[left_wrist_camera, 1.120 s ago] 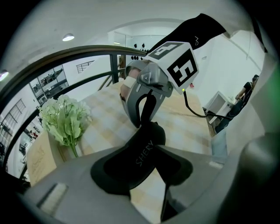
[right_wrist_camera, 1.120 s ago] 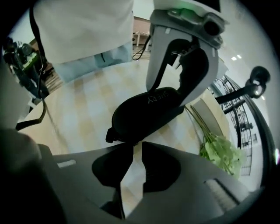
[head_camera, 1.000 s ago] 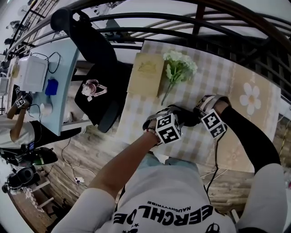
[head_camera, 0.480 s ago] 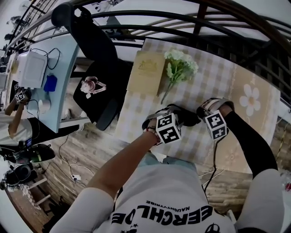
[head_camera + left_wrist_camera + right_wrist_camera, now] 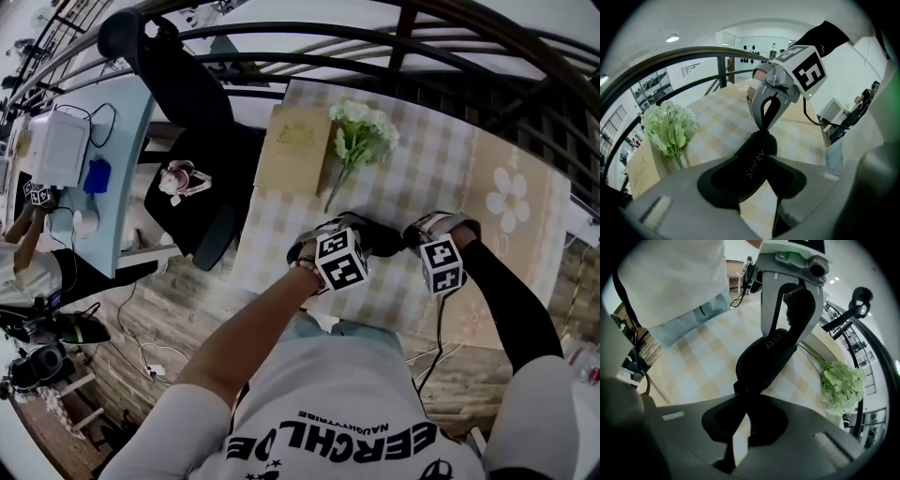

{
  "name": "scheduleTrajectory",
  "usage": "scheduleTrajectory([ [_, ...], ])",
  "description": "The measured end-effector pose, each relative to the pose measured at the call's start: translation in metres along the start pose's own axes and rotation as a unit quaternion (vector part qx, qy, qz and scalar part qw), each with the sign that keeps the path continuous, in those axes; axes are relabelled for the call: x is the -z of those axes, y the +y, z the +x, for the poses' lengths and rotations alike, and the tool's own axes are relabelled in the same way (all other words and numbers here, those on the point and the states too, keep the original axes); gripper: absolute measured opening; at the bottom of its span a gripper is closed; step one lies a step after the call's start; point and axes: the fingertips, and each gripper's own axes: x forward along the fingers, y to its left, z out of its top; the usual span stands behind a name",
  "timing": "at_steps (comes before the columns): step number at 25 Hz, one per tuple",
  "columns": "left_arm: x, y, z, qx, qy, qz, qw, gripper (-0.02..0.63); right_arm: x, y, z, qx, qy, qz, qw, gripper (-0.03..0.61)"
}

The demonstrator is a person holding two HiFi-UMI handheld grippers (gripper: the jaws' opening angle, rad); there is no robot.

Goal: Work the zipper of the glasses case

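The black glasses case (image 5: 380,241) hangs over the checked tablecloth (image 5: 412,150) between my two grippers. My left gripper (image 5: 354,232) is shut on one end of it; in the left gripper view the case (image 5: 740,180) fills the space between the pads. My right gripper (image 5: 414,234) is shut on the opposite end. In the right gripper view its jaws (image 5: 744,397) pinch a small tab, apparently the zipper pull, at the tip of the case (image 5: 766,359). The left gripper (image 5: 787,333) grips the far end there, and the right gripper (image 5: 764,129) shows likewise in the left gripper view.
A bunch of white and green flowers (image 5: 362,137) and a tan book (image 5: 294,150) lie at the table's far side. A mat with a flower print (image 5: 512,201) lies to the right. A black chair (image 5: 192,122) stands at the left, and a dark railing (image 5: 394,37) runs behind.
The right gripper has rolled about its own axis while staying at the case's end, so its marker cube faces differently. The left gripper and the case have kept their place.
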Motion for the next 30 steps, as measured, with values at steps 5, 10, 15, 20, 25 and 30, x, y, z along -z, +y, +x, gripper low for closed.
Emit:
scheduleTrajectory([
  [5,0.0,-0.001,0.0,0.005,-0.001,0.001,1.0,0.17,-0.001,0.002,-0.001,0.015,-0.002,0.055,0.998,0.031],
  [10,0.001,0.0,0.002,0.009,0.002,0.003,1.0,0.17,-0.003,0.006,-0.003,0.02,-0.003,0.096,0.995,0.031],
  [15,0.001,-0.001,0.002,0.014,0.005,0.006,0.9999,0.17,-0.006,0.01,-0.004,0.028,0.009,0.123,0.992,0.031],
  [20,0.001,0.0,0.003,0.014,0.005,0.005,0.9999,0.17,-0.009,0.017,-0.009,0.031,0.033,0.148,0.988,0.031],
  [25,-0.001,-0.001,0.0,0.022,-0.003,0.004,0.9997,0.17,-0.015,0.033,-0.01,0.027,0.01,0.228,0.973,0.029],
  [30,0.001,0.001,0.001,0.022,-0.004,0.004,0.9997,0.17,-0.001,0.013,-0.014,0.095,-0.027,0.368,0.924,0.038],
])
